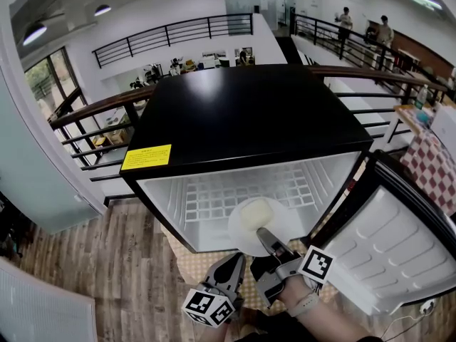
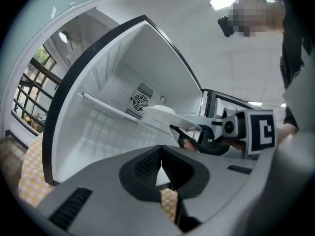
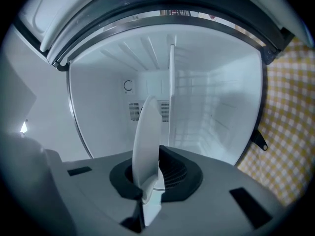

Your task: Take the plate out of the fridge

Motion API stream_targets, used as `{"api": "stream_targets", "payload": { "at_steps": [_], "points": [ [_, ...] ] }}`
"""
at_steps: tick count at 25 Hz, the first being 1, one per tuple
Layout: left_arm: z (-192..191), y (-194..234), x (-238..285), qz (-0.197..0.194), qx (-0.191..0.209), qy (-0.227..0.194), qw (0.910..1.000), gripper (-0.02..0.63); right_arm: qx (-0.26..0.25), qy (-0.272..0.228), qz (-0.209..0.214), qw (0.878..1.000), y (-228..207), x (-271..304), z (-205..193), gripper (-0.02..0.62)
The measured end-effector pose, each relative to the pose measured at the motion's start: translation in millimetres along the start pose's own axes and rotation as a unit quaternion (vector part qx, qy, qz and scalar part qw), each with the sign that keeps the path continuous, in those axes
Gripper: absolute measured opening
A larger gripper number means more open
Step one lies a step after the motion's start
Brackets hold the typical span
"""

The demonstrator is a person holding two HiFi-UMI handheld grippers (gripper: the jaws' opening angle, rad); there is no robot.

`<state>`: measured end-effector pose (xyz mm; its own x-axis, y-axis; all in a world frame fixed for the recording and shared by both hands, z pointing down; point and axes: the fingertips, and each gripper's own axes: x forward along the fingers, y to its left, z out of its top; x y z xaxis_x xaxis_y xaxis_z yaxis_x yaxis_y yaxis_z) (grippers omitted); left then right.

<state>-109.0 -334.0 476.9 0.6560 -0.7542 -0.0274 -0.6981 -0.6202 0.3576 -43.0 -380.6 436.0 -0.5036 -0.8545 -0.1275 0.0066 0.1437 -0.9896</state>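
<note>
A small black fridge stands with its door swung open to the right. A round white plate sits at the front edge of the wire shelf, partly out of the fridge. My right gripper is shut on the plate's near rim. In the right gripper view the plate stands edge-on between the jaws. My left gripper hangs below the fridge opening, shut with nothing in it. The left gripper view shows the plate and the right gripper from the side.
A checkered mat lies under the fridge on a wooden floor. Black railings run behind the fridge. A red-checked cloth lies at the far right. Two people stand on a walkway far behind.
</note>
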Motion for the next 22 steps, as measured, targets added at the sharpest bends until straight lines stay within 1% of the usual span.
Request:
{"api": "stream_targets", "payload": {
  "at_steps": [6,18,22],
  "points": [
    [2.7,-0.4,-10.6,0.004,0.004,-0.003,1.0000,0.009,0.001,-0.002,-0.001,1.000,1.3,-6.2,-4.1,0.041],
    [9.4,-4.5,-40.4,0.012,0.011,-0.012,0.9998,0.009,0.006,0.005,-0.003,1.000,4.4,-19.4,-28.6,0.041],
    [13.0,-6.7,-45.1,0.013,0.012,-0.012,0.9998,0.008,0.009,0.005,-0.004,1.000,7.3,-20.4,-31.3,0.041]
  ]
}}
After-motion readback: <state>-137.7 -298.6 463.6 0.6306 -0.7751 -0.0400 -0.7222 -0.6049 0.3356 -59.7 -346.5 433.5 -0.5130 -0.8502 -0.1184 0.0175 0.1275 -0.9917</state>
